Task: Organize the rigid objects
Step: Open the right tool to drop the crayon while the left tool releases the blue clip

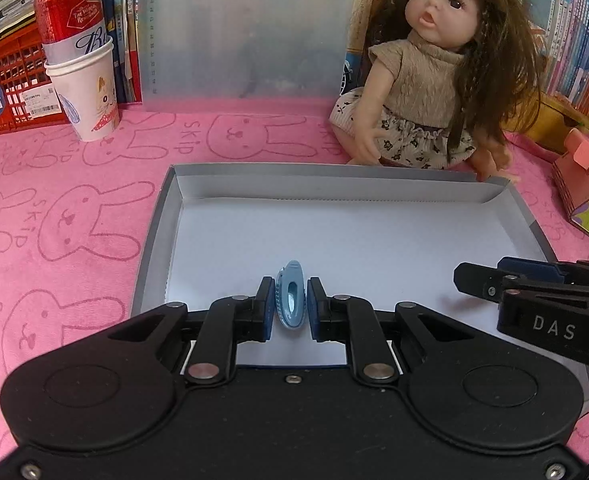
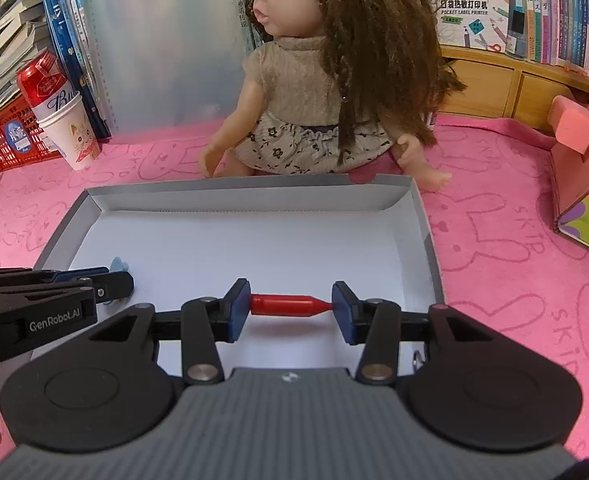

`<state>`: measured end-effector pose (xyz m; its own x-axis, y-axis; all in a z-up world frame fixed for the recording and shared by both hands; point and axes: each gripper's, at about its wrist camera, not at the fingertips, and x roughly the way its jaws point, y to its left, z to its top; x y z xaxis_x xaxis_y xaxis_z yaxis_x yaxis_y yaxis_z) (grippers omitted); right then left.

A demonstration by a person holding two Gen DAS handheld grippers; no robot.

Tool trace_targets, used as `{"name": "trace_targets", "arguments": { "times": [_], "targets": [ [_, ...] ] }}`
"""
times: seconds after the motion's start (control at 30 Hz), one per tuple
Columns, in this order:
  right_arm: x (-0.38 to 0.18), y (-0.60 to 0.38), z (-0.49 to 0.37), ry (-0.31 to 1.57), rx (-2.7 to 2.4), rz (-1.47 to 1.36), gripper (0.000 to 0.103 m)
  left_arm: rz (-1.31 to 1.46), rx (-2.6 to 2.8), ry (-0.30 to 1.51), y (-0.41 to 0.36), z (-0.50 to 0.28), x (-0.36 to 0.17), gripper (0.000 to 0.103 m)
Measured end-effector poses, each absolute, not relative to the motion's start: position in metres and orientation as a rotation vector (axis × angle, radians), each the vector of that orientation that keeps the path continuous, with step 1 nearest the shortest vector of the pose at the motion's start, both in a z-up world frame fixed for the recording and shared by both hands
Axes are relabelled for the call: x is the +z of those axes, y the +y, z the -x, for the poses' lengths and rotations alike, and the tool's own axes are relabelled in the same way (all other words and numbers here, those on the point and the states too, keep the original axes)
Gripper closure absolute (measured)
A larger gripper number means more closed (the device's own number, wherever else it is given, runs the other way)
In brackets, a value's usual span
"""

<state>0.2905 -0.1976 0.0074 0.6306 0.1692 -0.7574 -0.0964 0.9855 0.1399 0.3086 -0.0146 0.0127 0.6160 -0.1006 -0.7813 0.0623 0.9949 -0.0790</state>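
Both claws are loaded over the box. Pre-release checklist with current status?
1. Left claw shut on the blue clip: ok, pads on both sides.
2. Right claw shut on the red piece: ok, held end to end between the pads.
3. Both items over the box floor: ok, white floor shows behind each.
4. Drop zones bare: ok, nothing else is seen lying in the box.
5. Claws apart from each other: ok, side by side with a gap.
6. Height above the floor: cannot tell from these views.
7. Doll out of the way: ok, it sits behind the far wall.
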Motion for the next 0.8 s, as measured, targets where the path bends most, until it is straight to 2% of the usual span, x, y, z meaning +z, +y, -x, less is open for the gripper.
{"name": "trace_targets", "arguments": {
  "times": [0.07,0.1,0.13,0.17,0.23,0.3,0.37,0.5,0.6,0.8],
  "targets": [
    [0.007,-0.197,-0.291,0.877,0.154,-0.092,0.049,0.045,-0.096,0.903,-0.014,-0.309,0.013,0.087],
    [0.006,-0.197,-0.290,0.875,0.155,-0.095,0.043,0.046,-0.097,0.904,-0.013,-0.309,0.013,0.087],
    [0.007,-0.197,-0.290,0.872,0.153,-0.098,0.038,0.049,-0.094,0.907,-0.013,-0.309,0.013,0.081],
    [0.007,-0.197,-0.290,0.868,0.160,-0.102,0.034,0.058,-0.092,0.910,-0.013,-0.308,0.014,0.066],
    [0.008,-0.197,-0.289,0.860,0.167,-0.109,0.028,0.071,-0.081,0.896,-0.011,-0.306,0.017,0.051],
    [0.011,-0.197,-0.287,0.854,0.171,-0.104,0.026,0.049,-0.069,0.869,-0.011,-0.303,0.022,0.050],
    [0.014,-0.197,-0.286,0.846,0.170,-0.102,0.024,0.032,-0.069,0.860,-0.012,-0.301,0.026,0.043],
    [0.021,-0.201,-0.279,0.826,0.167,-0.101,0.020,0.032,-0.070,0.842,-0.011,-0.295,0.035,0.035],
    [0.028,-0.205,-0.270,0.801,0.170,-0.093,0.016,0.033,-0.069,0.818,-0.010,-0.288,0.041,0.023],
    [0.038,-0.209,-0.253,0.747,0.163,-0.090,0.014,0.042,-0.091,0.785,-0.010,-0.271,0.048,0.019]
  ]
}}
